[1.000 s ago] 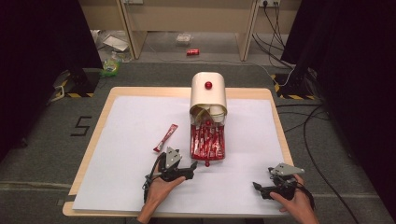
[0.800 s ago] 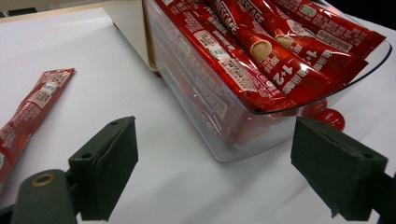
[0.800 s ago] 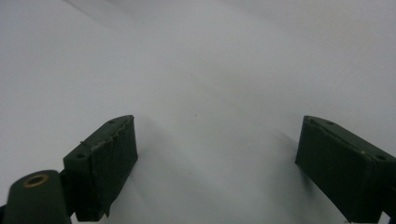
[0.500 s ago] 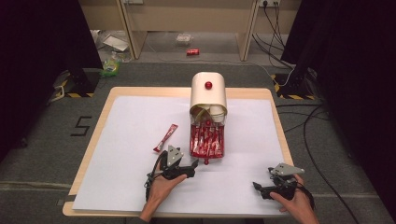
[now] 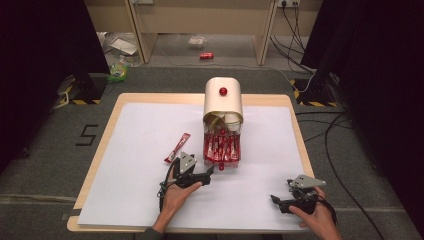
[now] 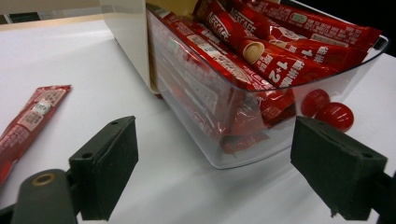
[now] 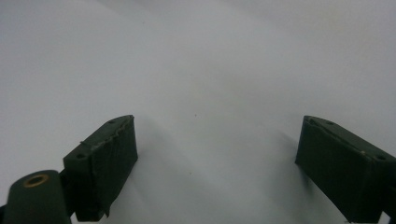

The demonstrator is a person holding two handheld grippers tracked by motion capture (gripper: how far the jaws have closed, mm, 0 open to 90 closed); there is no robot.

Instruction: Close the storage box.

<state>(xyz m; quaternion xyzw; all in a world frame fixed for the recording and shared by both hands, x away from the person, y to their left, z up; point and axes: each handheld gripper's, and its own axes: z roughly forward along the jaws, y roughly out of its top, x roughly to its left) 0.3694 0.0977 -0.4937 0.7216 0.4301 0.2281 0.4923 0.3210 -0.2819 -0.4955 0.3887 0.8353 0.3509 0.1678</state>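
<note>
Left tongs sit with jaws spread wide and nothing between them, low over the white sheet, aimed at the near end of the clear tray. Through the left gripper view I see that tray straight ahead, just off the jaws, packed with red coffee sticks lying lengthwise, its back end running into the cream dispenser box with the red knob on top. Two small red round pieces lie on the sheet beside the tray's far corner; I can't tell what they are. One loose stick lies flat on the sheet to the left of the tray, apart from it, also seen at the left edge of the left gripper view. Right tongs rest near the front right of the table, jaws also spread and empty, looking at bare white sheet, well away from the tray. My read: I'm at the approach step with the left hand, lining up on the tray or a stick in it, no grip made. Next move, I judge, calls for easing forward and either straddling the tray's front wall or rising to pinch one stick from the top of the pile. Risk is nudging the tray or grabbing two sticks at once, since they overlap.
</note>
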